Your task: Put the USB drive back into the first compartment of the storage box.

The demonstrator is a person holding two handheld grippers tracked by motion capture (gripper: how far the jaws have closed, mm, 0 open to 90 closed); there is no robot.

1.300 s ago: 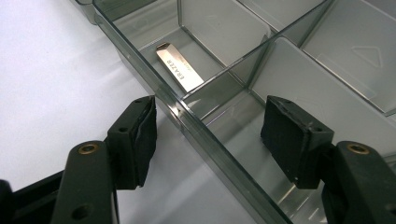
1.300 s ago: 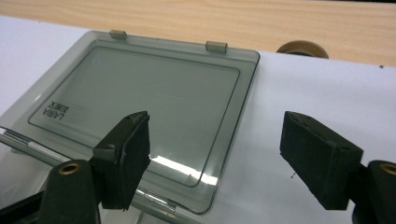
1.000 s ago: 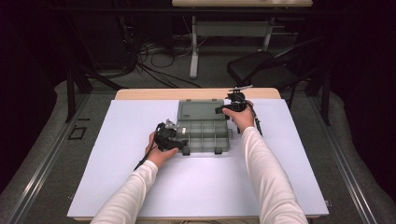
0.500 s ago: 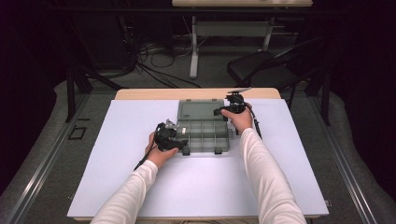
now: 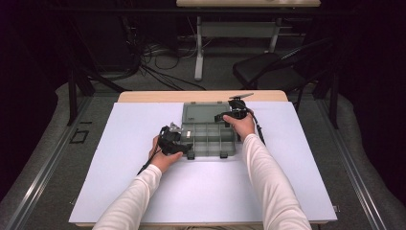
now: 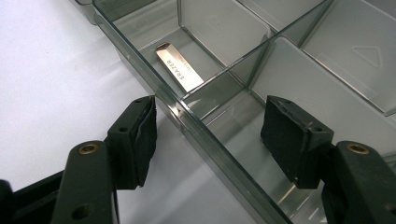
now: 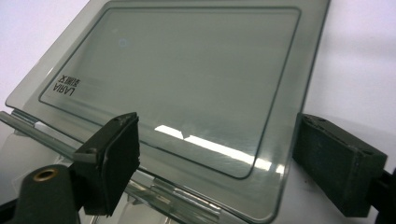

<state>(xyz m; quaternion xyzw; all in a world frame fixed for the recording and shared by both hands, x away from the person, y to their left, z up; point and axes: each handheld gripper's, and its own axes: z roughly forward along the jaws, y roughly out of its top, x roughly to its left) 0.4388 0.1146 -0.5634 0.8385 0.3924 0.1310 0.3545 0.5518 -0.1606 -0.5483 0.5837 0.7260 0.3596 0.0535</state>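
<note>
I see long white sleeves on both forearms. My left gripper [image 5: 173, 142] and right gripper [image 5: 233, 115] are black, each trailing a dark cable; the right carries a grey three-cornered plate on top. The jaws are matte black blocks with scuffed pads and brass-ringed pivot holes.

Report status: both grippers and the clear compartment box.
Left gripper open, jaws astride the clear grey plastic compartment box side wall. Right gripper open at the flat-lying lid. Metal tweezers inside. No obstruction.
</note>
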